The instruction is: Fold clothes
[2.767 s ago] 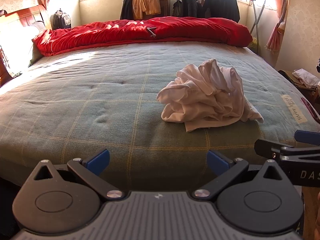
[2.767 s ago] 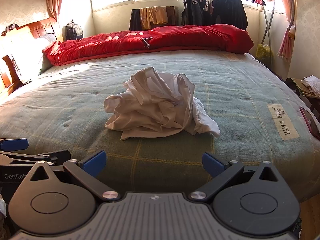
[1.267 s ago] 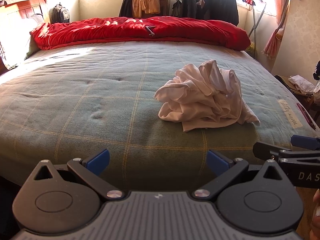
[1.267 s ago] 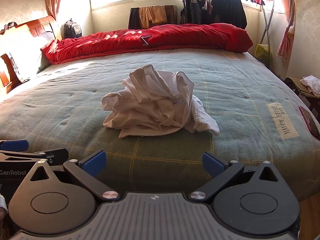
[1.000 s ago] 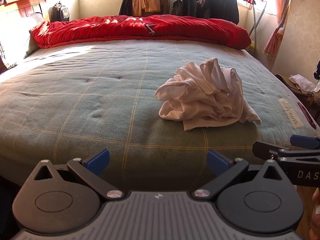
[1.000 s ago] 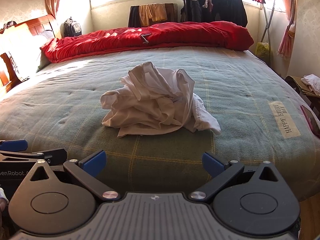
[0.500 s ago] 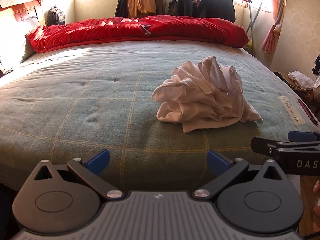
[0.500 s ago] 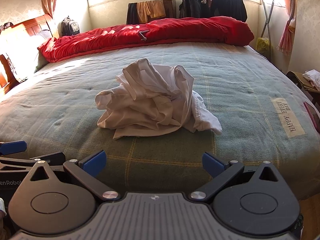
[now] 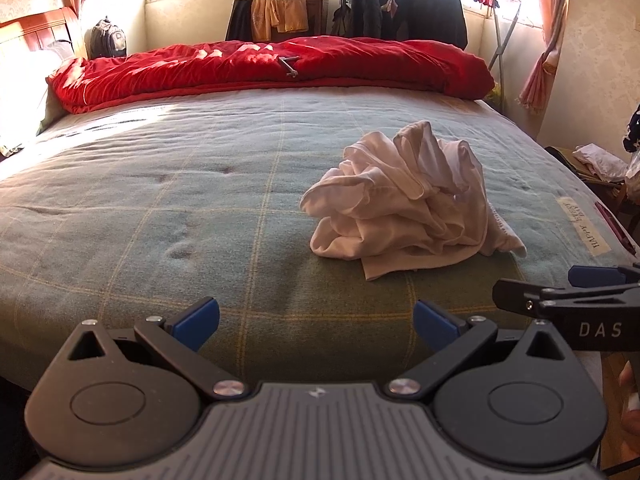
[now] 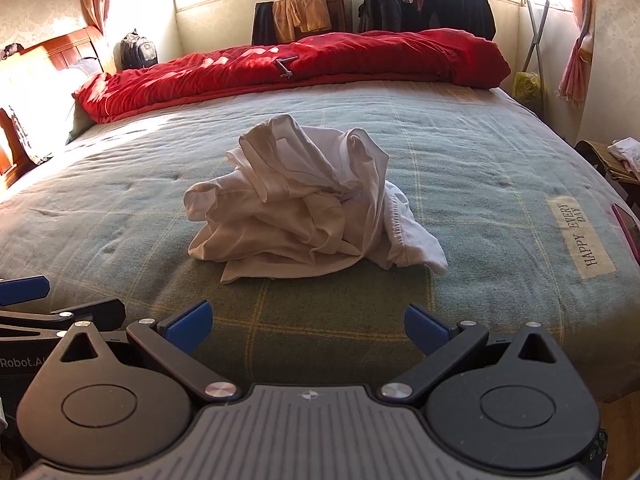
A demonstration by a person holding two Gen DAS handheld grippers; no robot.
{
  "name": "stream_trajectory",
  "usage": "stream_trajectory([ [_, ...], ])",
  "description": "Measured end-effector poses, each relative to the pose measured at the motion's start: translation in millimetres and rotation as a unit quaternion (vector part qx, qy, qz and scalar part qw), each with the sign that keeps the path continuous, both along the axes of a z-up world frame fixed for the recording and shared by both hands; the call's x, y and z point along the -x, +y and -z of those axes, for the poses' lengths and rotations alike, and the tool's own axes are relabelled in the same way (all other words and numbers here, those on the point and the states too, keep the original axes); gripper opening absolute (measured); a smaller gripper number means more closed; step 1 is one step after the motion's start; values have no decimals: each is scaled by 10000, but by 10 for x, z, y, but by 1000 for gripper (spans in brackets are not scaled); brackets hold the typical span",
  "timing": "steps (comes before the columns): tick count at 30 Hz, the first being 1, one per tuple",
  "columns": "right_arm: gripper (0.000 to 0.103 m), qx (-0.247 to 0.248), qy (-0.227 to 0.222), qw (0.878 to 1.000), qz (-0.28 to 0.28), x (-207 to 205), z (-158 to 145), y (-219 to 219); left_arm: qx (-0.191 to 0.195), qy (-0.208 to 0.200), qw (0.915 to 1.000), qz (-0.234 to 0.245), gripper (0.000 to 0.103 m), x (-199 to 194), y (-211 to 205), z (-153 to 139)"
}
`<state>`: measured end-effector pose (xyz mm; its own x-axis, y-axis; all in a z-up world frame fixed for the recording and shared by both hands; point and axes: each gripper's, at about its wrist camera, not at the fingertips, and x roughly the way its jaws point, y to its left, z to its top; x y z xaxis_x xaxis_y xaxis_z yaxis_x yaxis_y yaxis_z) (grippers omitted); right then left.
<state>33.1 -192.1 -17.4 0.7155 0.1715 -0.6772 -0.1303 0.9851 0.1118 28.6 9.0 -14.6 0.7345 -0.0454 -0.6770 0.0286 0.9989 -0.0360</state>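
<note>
Ahead, crumpled white garment lies on green blanket.

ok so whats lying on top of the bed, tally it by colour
white: 1, the crumpled garment
red: 1, the quilt along the far edge
dark red: 1, a flat thing at the right edge, too cut off to name
total: 3, on the green blanket
</note>
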Motion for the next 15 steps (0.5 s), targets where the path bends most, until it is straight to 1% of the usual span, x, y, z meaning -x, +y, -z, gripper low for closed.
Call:
stream_trajectory([
  [10,103,-26,70,10000,-32,-37,35,-14,-54,41,10000,-10,102,-59,-14,38],
  [15,103,-27,43,10000,-26,-36,31,-19,57,-19,10000,71,102,-59,-6,33],
])
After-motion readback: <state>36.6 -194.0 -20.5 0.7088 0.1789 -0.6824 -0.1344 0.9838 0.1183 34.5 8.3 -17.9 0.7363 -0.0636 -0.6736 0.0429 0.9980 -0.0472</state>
